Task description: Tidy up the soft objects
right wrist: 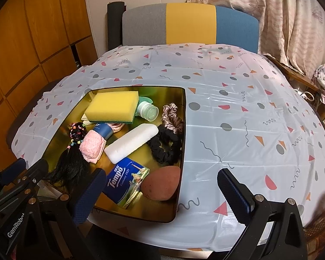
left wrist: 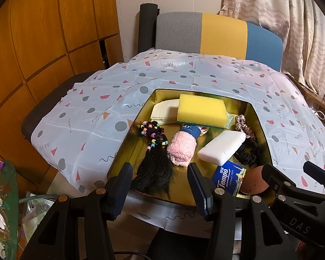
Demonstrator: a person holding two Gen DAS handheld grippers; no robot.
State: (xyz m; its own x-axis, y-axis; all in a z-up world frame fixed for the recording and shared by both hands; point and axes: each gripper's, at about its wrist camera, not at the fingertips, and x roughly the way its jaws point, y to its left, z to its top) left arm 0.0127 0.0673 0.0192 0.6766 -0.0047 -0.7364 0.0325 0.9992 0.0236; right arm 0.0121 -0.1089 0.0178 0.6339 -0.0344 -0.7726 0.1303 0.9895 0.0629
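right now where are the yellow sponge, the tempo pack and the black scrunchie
yellow sponge [right wrist: 112,105], right wrist view, top face
tempo pack [right wrist: 123,183], right wrist view, blue front
black scrunchie [right wrist: 165,145], right wrist view, ruffled ring

Left tool [left wrist: 161,187] and right tool [right wrist: 160,191] hover side by side, jaws apart, empty.

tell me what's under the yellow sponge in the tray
The yellow sponge lies on a stack of cream cloths and a plastic packet, with a pale green bottle tucked beside it. Whatever sits beneath its middle is covered.
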